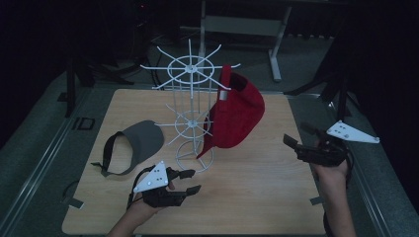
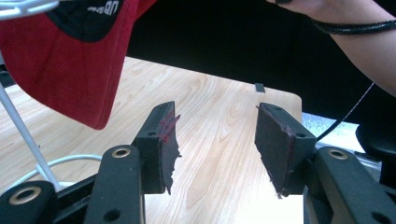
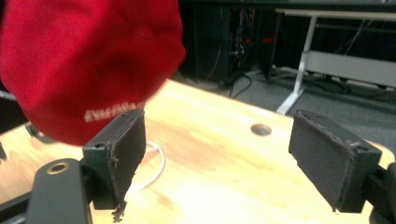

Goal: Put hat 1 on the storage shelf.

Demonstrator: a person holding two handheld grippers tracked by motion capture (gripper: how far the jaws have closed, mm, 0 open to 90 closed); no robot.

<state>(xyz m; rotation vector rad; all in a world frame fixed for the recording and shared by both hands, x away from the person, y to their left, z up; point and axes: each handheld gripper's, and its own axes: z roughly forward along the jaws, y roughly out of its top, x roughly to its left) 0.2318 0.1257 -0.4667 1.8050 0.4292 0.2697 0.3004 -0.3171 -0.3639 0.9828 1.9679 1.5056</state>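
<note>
A red cap (image 1: 237, 113) hangs on the right side of a white wire rack (image 1: 190, 69) that stands mid-table. A grey visor (image 1: 141, 143) lies flat on the wooden table (image 1: 247, 187), left of the rack's base. My left gripper (image 1: 194, 180) rests near the front edge, just right of the visor and below the rack, pointing right. Its jaws are open and empty (image 2: 215, 135), with the red cap (image 2: 70, 60) up to their left. My right gripper (image 1: 295, 133) hovers at the table's right edge, pointing left at the cap. It is open (image 3: 219, 154) with nothing between the jaws, the cap (image 3: 88, 60) ahead and to the left.
The rack's ring base (image 1: 197, 158) sits on the table under the cap's brim. A small round hole (image 3: 260, 129) marks the tabletop near a far corner. A white desk frame (image 1: 276, 49) stands behind the table. The other forearm (image 2: 364, 42) crosses the left gripper view's top right.
</note>
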